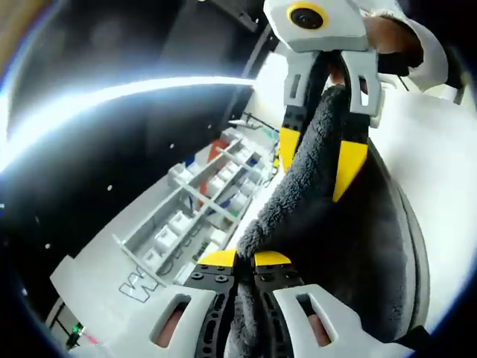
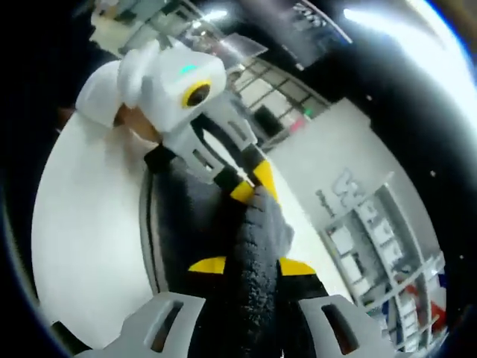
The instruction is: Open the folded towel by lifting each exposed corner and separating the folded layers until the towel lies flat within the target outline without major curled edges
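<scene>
A dark grey fluffy towel (image 1: 313,216) is held up off the white table (image 1: 440,164), pulled between both grippers. In the left gripper view, my left gripper (image 1: 244,259) is shut on one end of it at the bottom. My right gripper (image 1: 319,156) comes down from above, shut on the towel's other end. In the right gripper view, my right gripper (image 2: 252,265) pinches the towel (image 2: 253,231) at the bottom. The left gripper (image 2: 253,185) grips it just beyond, and the rest hangs down over the table (image 2: 82,224).
White shelving with small compartments (image 1: 201,201) (image 2: 380,246) stands past the table edge, beside a white panel with lettering (image 1: 141,287) (image 2: 343,183). A hand in a white sleeve (image 1: 428,52) (image 2: 97,93) holds each opposite gripper. The room beyond is dark.
</scene>
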`<state>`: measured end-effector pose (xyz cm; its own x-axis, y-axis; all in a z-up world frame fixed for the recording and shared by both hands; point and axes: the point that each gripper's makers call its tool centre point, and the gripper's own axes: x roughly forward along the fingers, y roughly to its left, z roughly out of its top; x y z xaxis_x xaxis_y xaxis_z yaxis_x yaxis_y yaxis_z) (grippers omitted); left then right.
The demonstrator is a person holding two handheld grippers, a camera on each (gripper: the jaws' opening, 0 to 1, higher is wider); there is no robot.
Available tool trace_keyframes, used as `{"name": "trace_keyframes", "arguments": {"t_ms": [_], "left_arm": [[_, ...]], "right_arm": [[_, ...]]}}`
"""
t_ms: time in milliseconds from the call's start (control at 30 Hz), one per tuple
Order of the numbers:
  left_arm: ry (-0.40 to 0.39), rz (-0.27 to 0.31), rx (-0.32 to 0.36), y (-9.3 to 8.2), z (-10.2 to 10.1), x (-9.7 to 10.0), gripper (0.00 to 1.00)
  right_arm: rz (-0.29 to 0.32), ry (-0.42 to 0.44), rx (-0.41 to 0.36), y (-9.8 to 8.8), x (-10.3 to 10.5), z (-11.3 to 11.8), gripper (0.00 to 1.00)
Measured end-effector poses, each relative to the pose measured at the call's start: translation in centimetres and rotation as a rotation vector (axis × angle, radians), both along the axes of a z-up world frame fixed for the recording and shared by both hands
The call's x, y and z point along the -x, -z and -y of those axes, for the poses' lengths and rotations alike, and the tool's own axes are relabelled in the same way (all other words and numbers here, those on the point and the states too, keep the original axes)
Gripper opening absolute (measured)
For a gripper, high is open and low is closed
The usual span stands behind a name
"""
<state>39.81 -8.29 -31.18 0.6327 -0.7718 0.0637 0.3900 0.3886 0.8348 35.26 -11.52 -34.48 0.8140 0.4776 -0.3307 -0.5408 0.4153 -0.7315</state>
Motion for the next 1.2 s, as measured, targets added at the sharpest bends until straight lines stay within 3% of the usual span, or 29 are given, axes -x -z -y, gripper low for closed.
{"name": "trace_keyframes", "arguments": {"t_ms": [233, 400, 500, 633, 800, 867, 967, 1200], "left_arm": [[-0.01, -0.002, -0.022, 0.4, -0.1, -0.5, 0.09], [-0.014, -0.011, -0.027, 0.6, -0.2, -0.7, 0.12], [-0.006, -0.01, -0.035, 0.7, -0.1, -0.6, 0.15], [0.011, -0.017, -0.05, 1.1, 0.2, -0.5, 0.16], [-0.002, -0.027, -0.056, 1.2, -0.1, -0.8, 0.16], [-0.012, -0.034, -0.054, 1.2, -0.4, -1.1, 0.16], [-0.026, -0.047, -0.041, 1.1, -0.8, -1.5, 0.16], [-0.093, -0.095, -0.023, 1.4, -2.1, -3.1, 0.16]], "right_arm": [[-0.029, 0.005, -0.077, -0.1, -0.3, 0.3, 0.02], [-0.084, 0.041, -0.333, -1.5, -0.9, 1.2, 0.01], [-0.148, 0.079, -0.55, -2.1, -1.6, 2.7, 0.01], [-0.204, 0.14, -0.749, -2.3, -2.5, 5.0, 0.01], [-0.207, 0.212, -0.876, -2.5, -3.1, 7.4, 0.01], [-0.193, 0.237, -0.881, -2.5, -3.3, 8.3, 0.01], [-0.152, 0.286, -0.831, -2.2, -3.6, 9.6, 0.02], [-0.141, 0.327, -0.828, -1.8, -4.1, 11.0, 0.02]]}}
